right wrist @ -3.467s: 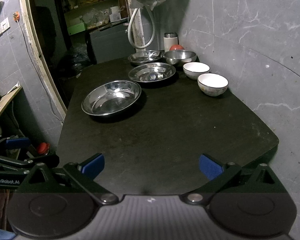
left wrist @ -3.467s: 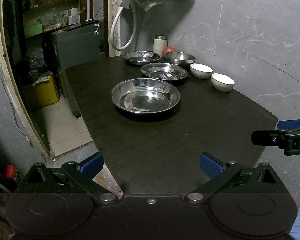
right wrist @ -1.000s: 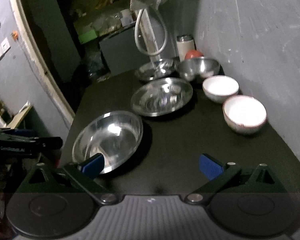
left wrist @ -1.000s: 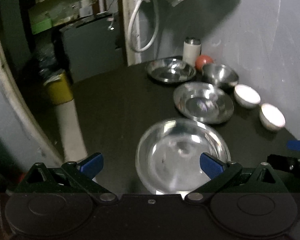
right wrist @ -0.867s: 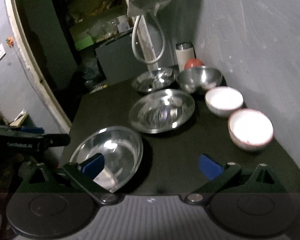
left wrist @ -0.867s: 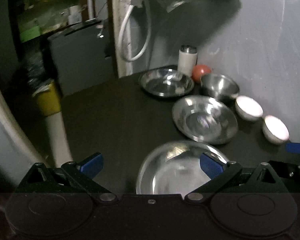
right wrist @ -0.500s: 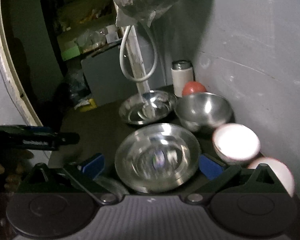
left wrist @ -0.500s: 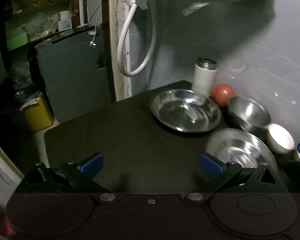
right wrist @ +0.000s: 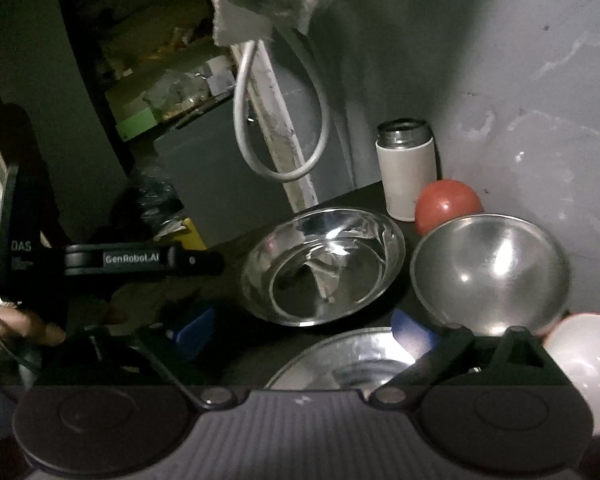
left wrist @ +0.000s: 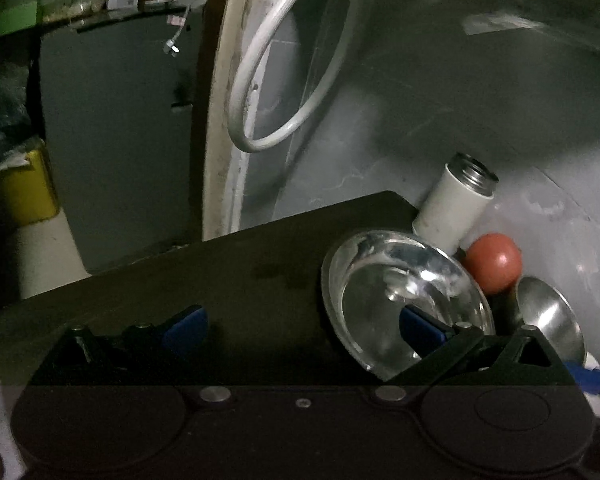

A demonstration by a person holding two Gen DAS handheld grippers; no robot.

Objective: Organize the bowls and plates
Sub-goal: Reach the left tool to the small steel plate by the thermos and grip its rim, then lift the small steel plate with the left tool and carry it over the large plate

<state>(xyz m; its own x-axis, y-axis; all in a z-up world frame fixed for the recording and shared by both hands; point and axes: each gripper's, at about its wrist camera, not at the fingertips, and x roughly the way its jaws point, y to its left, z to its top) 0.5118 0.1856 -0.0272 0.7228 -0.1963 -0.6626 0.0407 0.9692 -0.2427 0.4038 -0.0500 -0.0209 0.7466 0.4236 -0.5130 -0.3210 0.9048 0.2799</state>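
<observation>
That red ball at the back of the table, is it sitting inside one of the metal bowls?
No: the red ball rests on the table against the wall, behind the deep steel bowl and beside the white canister.

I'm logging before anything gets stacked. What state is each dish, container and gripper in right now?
far steel plate: upright, empty, unstacked
deep steel bowl: upright, empty
near steel plate: empty, partly hidden
white bowl: upright, blurred
white flask: standing, lid off
left gripper: open, empty
right gripper: open, empty

Two low, close wrist views toward the wall corner, both sharing the far steel plate (left wrist: 404, 300) (right wrist: 324, 264).
</observation>
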